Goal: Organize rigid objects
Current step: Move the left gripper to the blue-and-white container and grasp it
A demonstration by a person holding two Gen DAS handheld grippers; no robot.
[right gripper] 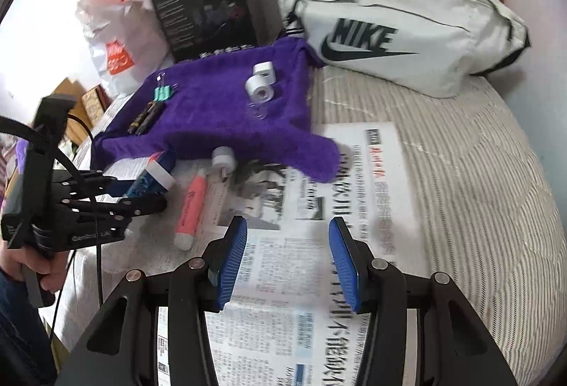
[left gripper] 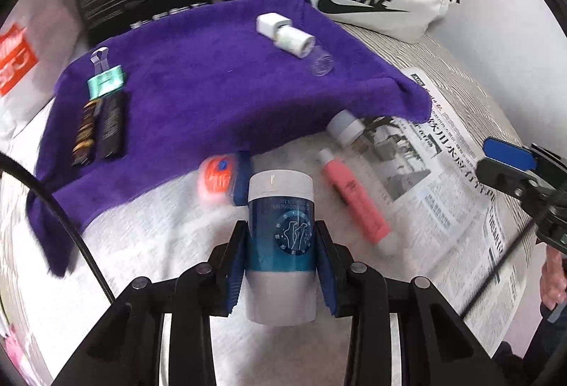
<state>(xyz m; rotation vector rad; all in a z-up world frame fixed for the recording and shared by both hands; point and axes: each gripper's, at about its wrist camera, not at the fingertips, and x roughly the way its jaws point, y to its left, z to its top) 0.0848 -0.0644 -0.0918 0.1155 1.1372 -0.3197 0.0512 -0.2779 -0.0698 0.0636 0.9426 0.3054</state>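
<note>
Carry the blue-and-white bottle (left gripper: 281, 244) level toward the purple towel (left gripper: 212, 95) at twelve o'clock and set it down clear of the clips and caps there. The left gripper (left gripper: 281, 265) clamps it mid-body, cap forward. The right gripper (right gripper: 287, 262) hangs wide and empty over newspaper (right gripper: 301, 315) (the orange item at ten o'clock is blurred, perhaps a small packet).

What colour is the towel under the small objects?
Purple. The towel shows best in the left wrist view.
</note>
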